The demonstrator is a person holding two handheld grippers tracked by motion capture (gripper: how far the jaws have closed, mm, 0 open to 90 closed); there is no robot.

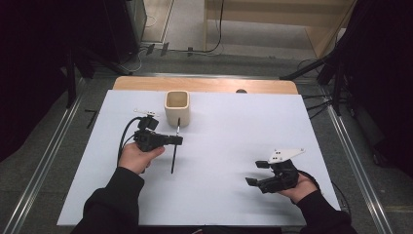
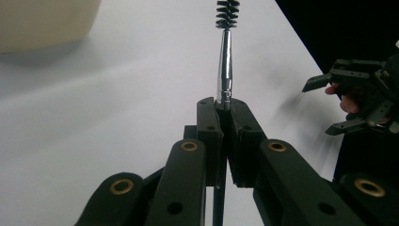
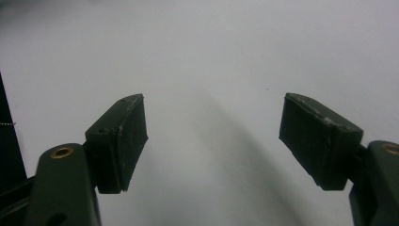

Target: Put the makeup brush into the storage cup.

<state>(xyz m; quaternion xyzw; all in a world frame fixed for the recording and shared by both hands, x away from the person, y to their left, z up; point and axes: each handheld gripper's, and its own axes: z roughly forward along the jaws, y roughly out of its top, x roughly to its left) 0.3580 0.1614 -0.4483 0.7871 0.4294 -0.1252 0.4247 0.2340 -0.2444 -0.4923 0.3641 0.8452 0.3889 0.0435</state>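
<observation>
Covering wooden table (image 1: pixel 204 84): white sheet (image 1: pixel 234 146).

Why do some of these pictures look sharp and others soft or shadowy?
High view: the white table is evenly lit, its surroundings dark. Left gripper view: the brush is sharp, the beige cup blurred. Right gripper view: the open right tongs cast soft grey shadows across the sheet.

Brush (image 1: pixel 174 148) just before the cup (image 1: pixel 177 107), perhaps touching; table (image 1: pixel 234 136) beneath.

white table (image 1: pixel 234 146), cream cup (image 1: pixel 177 108)
</observation>
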